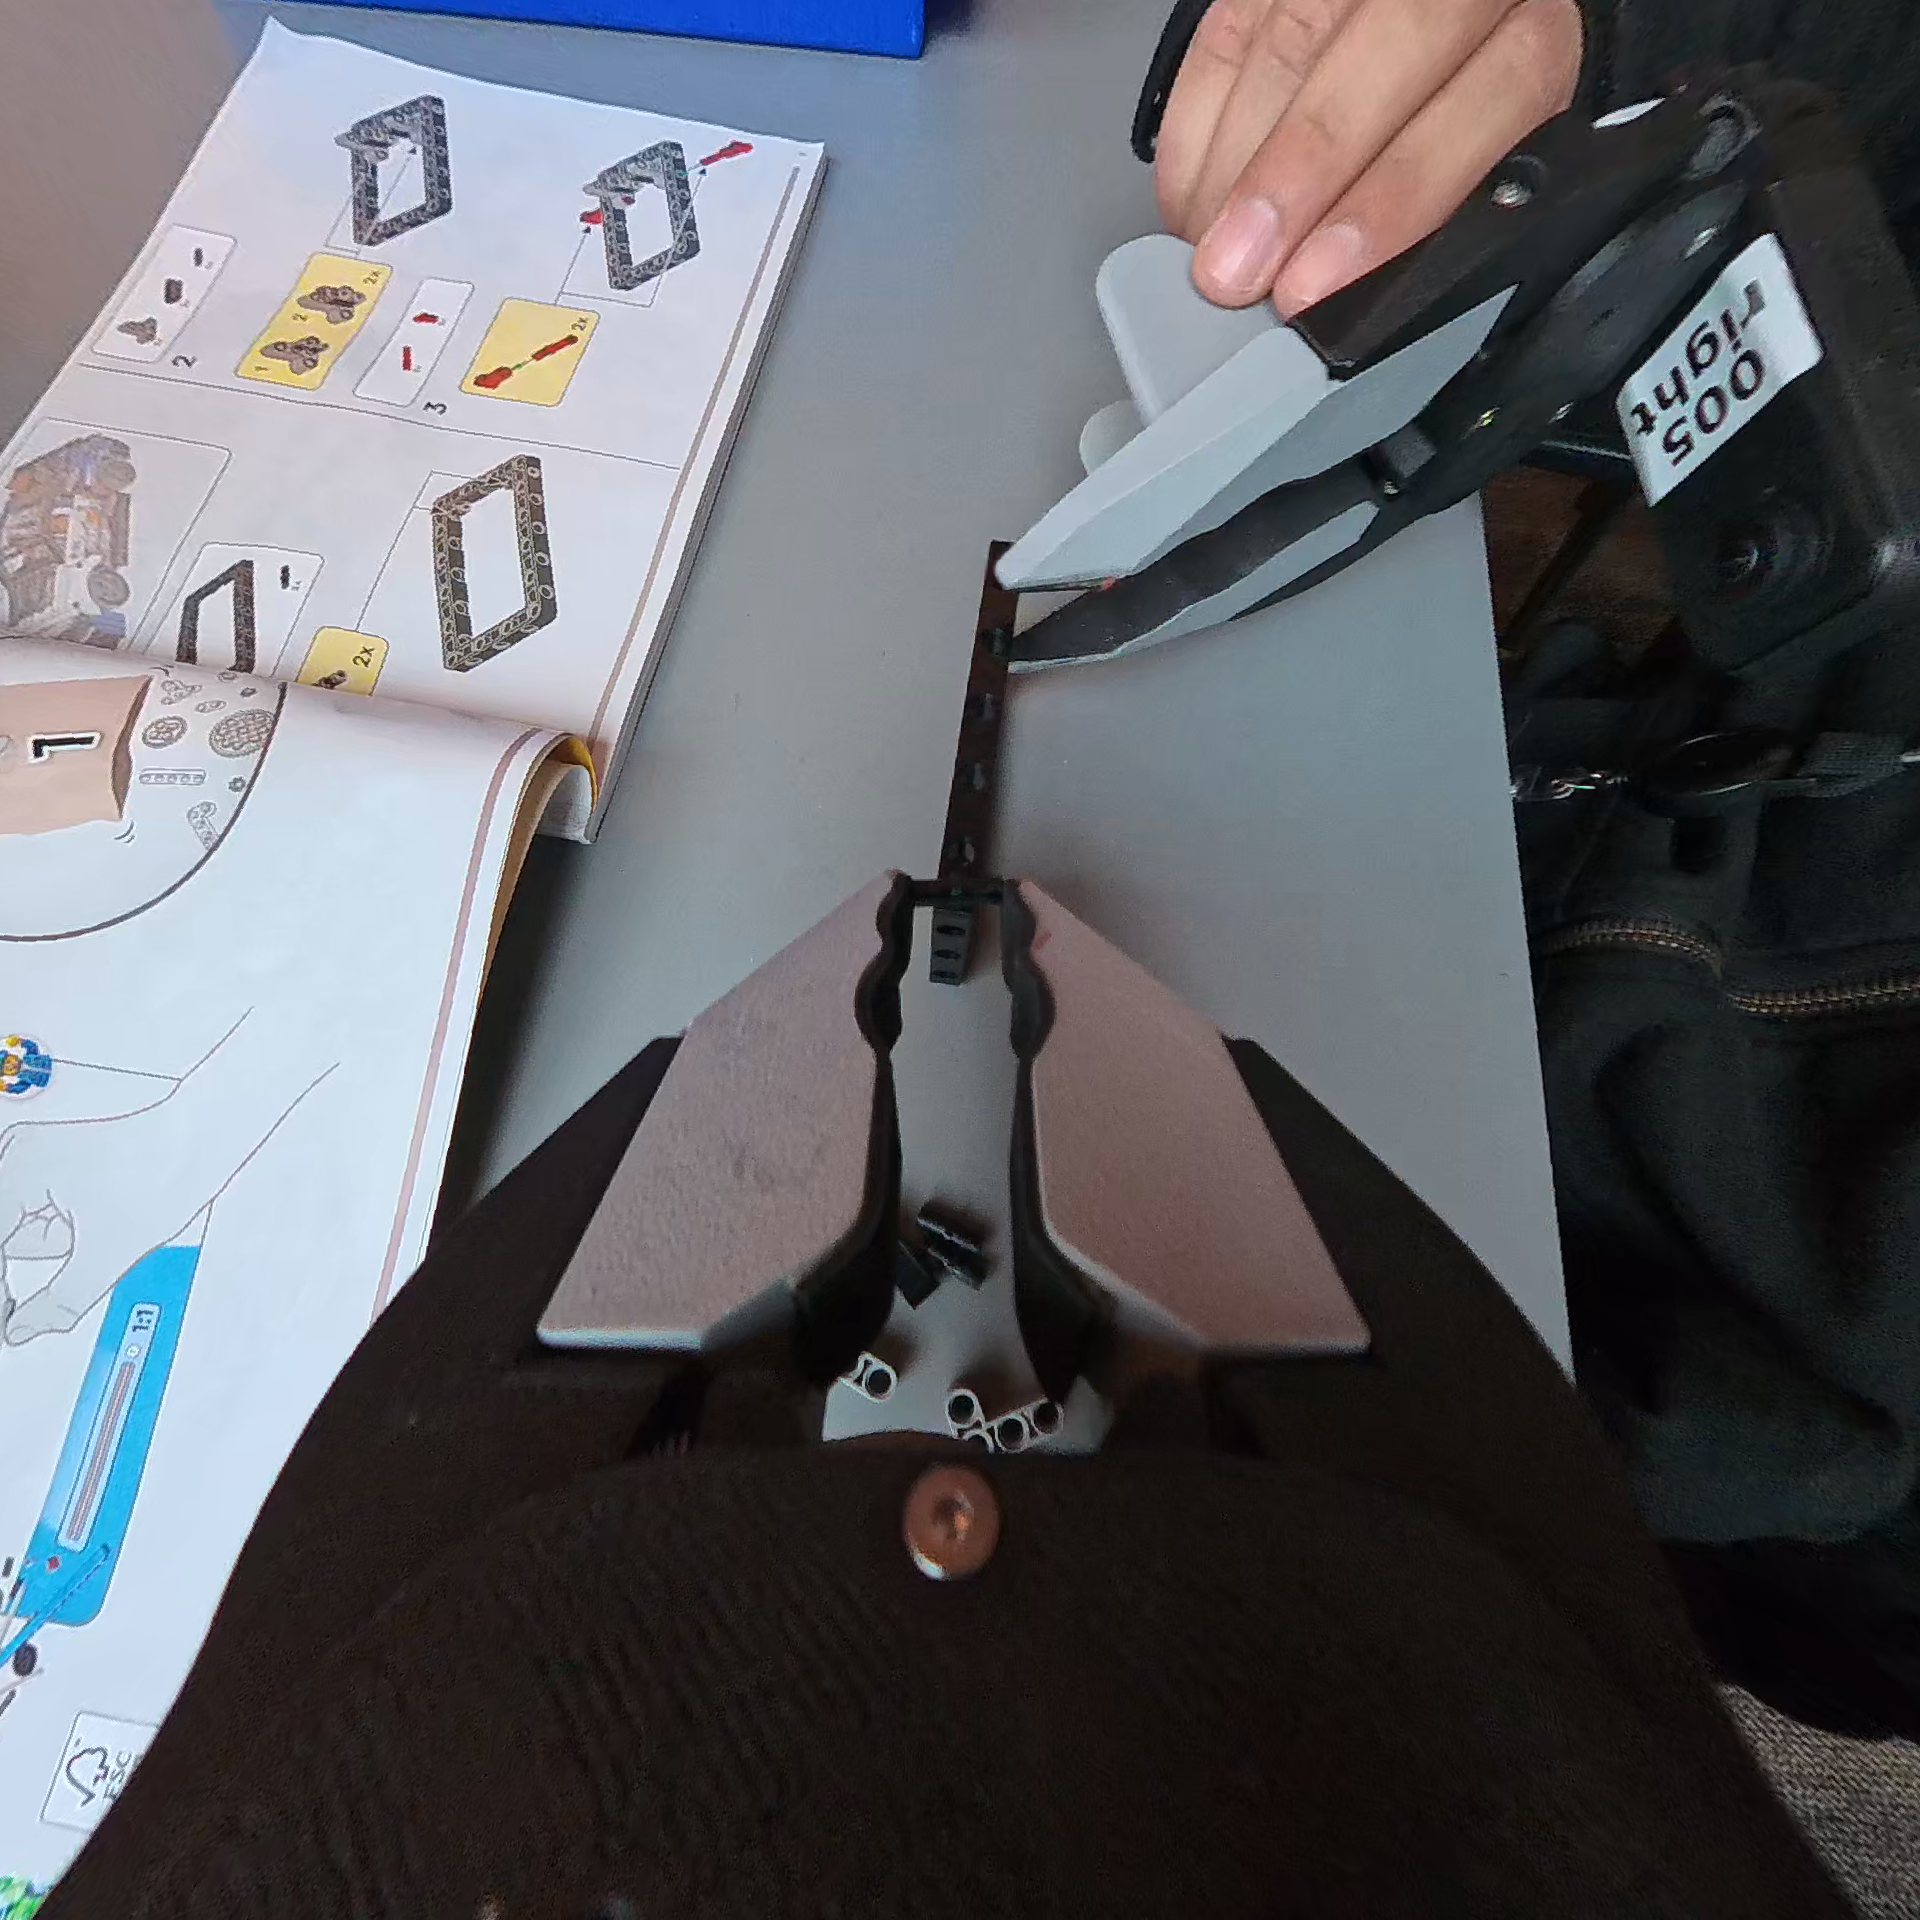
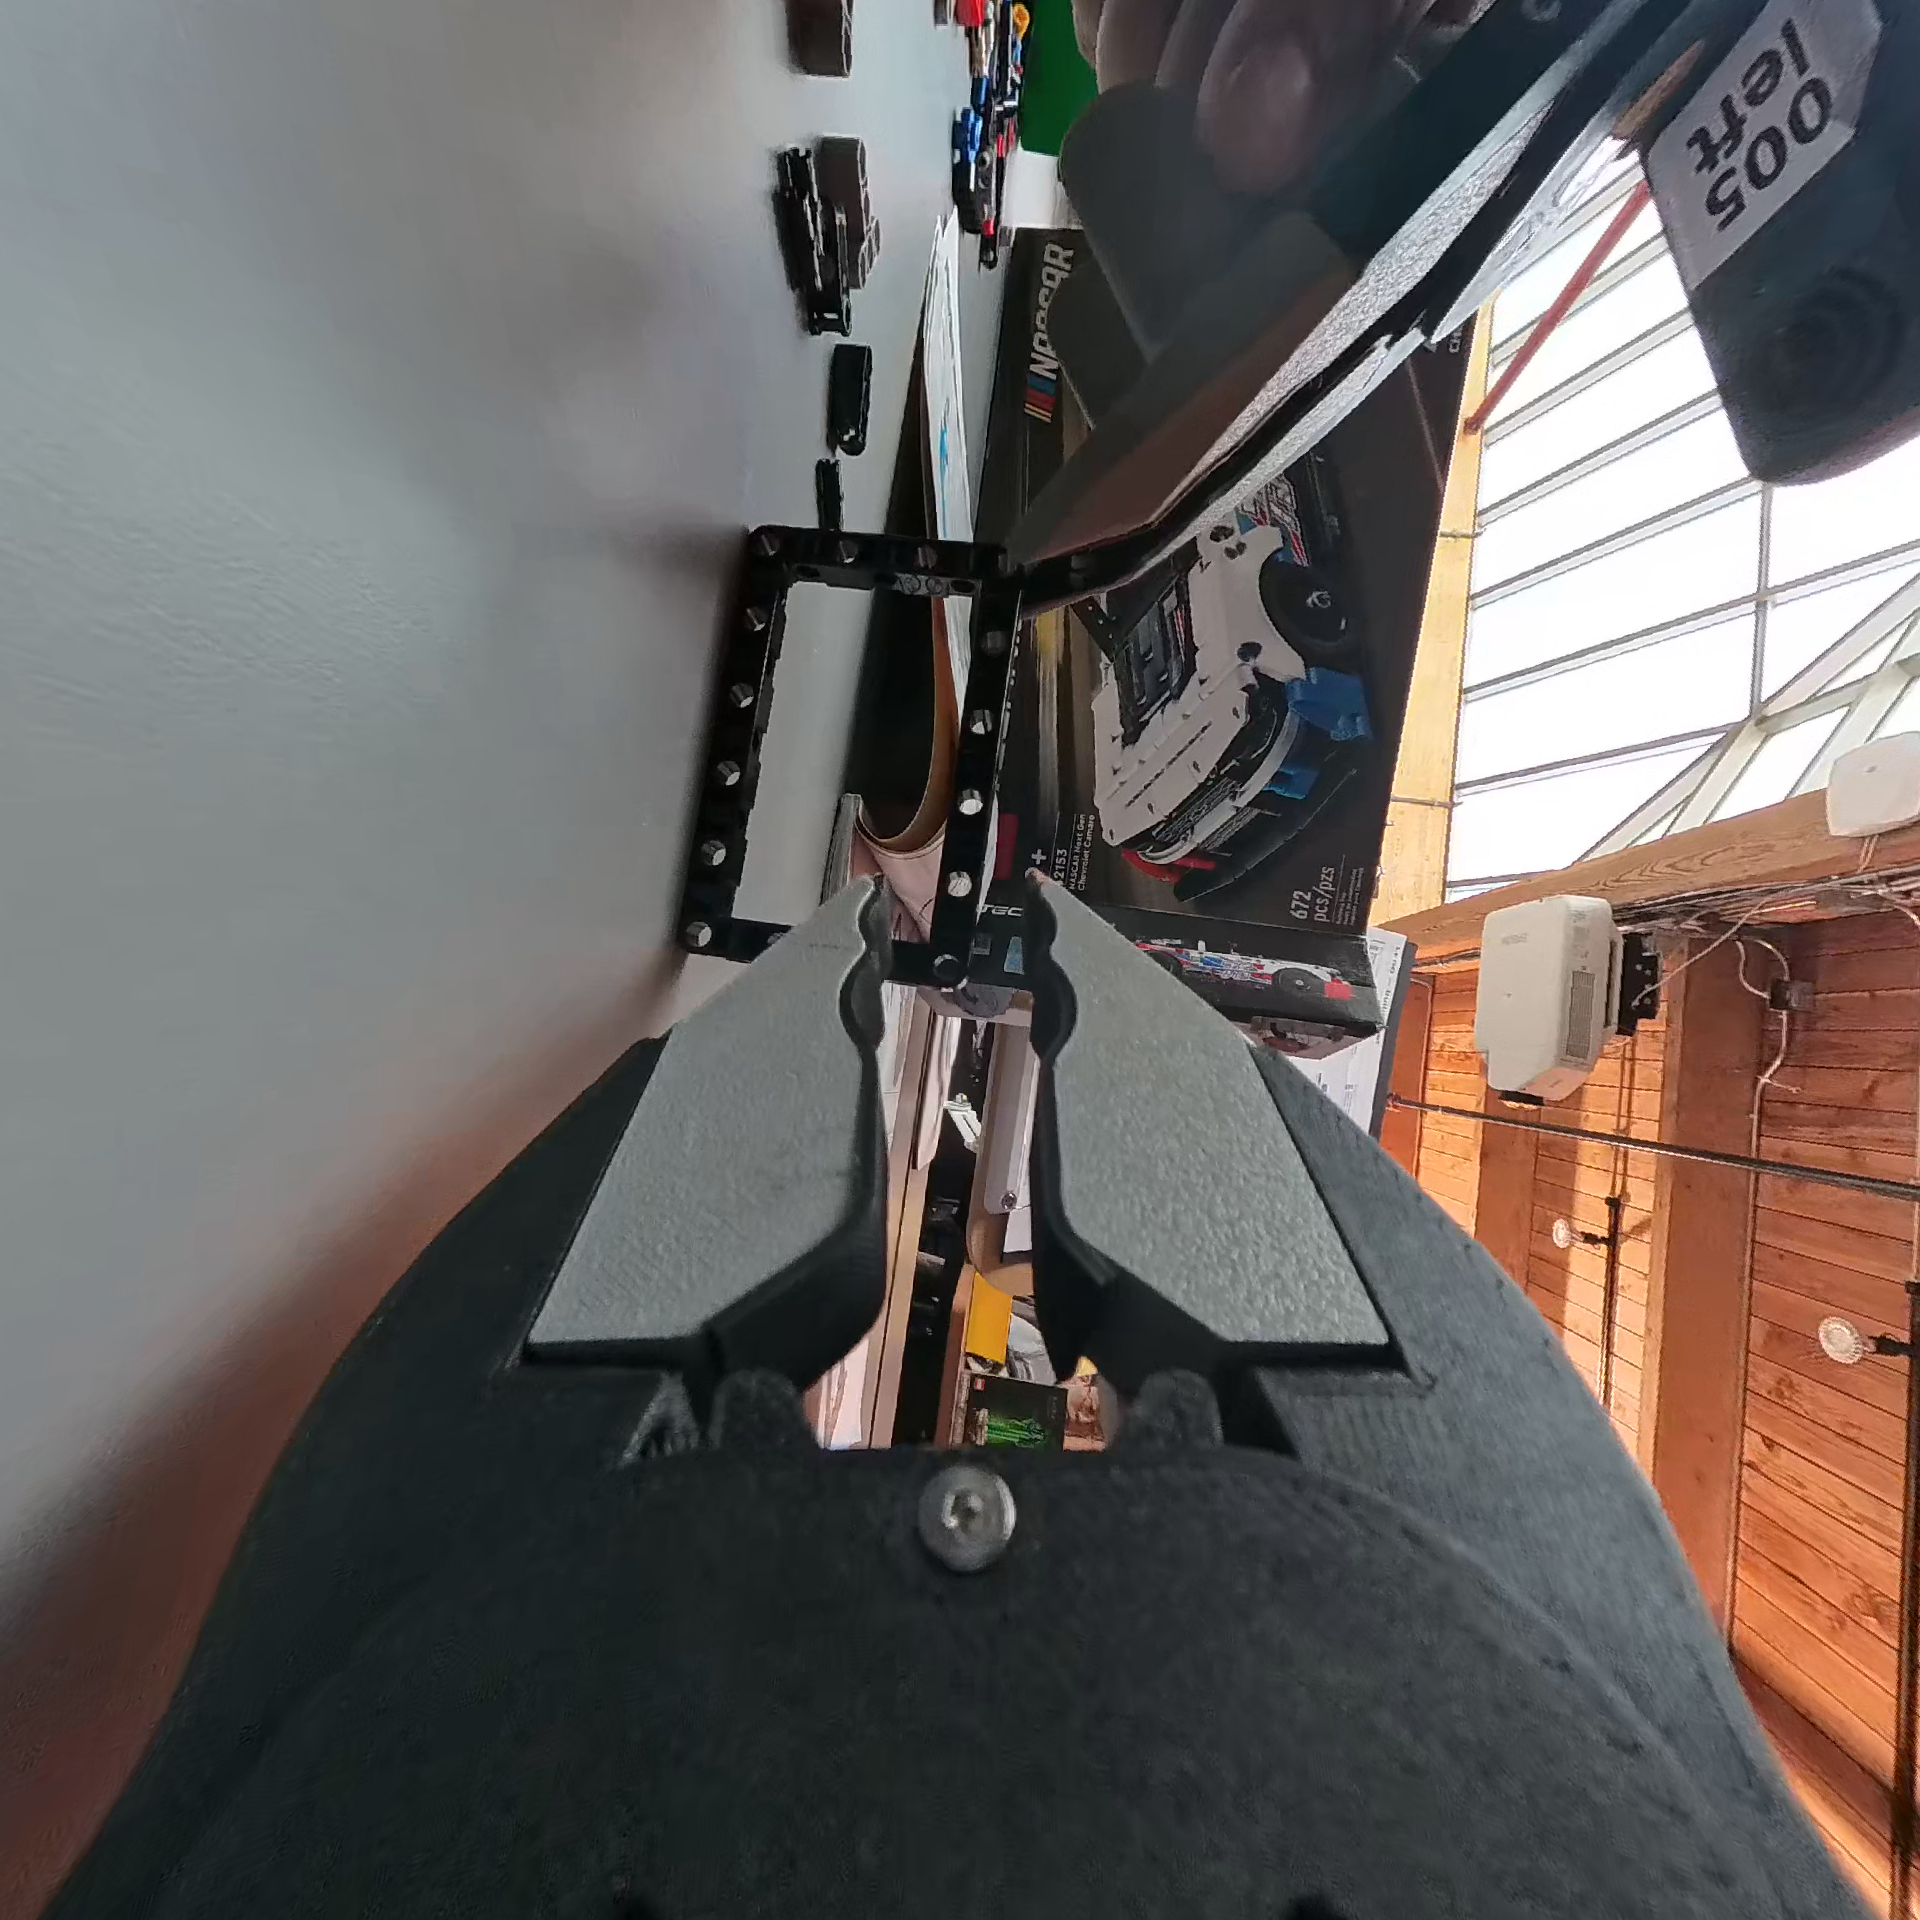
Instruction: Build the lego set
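A black rectangular lego frame [image 2: 971, 727] stands on its long edge on the grey table [image 2: 364, 520]. In the left wrist view it shows edge-on as a dark strip [image 1: 977, 727]. My left gripper [image 1: 956, 885] is shut on one end of the frame; in the right wrist view it [image 2: 1013, 566] comes in from the upper right onto the far top corner. My right gripper [image 2: 956, 883] is shut on the top beam at the near corner, one finger inside the frame opening. In the left wrist view it [image 1: 1008, 618] pinches the strip's far end.
An open instruction booklet [image 1: 416, 416] lies to the left. Small black pieces [image 1: 951, 1247] and grey connectors [image 1: 1003, 1423] lie under my left gripper. Loose black parts [image 2: 831, 229] and the set's box [image 2: 1226, 675] are farther off. A dark bag [image 1: 1766, 1039] sits past the table edge. The gap from one gripper's tips to the other's is roughly 6 cm.
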Demonstrator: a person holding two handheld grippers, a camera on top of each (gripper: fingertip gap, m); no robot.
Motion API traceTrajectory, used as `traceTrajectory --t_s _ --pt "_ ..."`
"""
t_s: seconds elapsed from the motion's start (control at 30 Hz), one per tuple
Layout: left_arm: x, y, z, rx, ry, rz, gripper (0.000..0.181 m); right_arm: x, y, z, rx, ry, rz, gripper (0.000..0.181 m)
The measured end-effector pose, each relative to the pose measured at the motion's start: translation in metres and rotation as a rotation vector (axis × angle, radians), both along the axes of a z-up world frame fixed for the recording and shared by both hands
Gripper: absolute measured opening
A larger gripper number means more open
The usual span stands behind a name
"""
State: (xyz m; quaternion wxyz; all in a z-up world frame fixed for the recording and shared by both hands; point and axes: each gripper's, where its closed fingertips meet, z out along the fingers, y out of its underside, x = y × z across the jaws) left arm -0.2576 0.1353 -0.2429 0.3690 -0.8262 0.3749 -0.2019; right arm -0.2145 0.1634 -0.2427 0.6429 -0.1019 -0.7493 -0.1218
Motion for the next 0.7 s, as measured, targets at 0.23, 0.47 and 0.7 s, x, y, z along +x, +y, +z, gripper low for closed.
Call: traceTrajectory --t_s 0.23,0.47,0.7 --pt "-0.009 -0.007 0.013 0.097 0.069 0.038 0.014 0.018 -0.006 0.013 -0.026 0.029 0.001 0.017" --pt "0.017 -0.034 0.028 0.393 0.307 0.039 0.014 0.047 -0.006 0.036 -0.958 0.078 -0.123 0.001" --pt "0.058 -0.031 0.023 0.614 0.470 -0.018 0.014 0.024 -0.074 0.056 -2.065 -0.168 0.127 0.026"
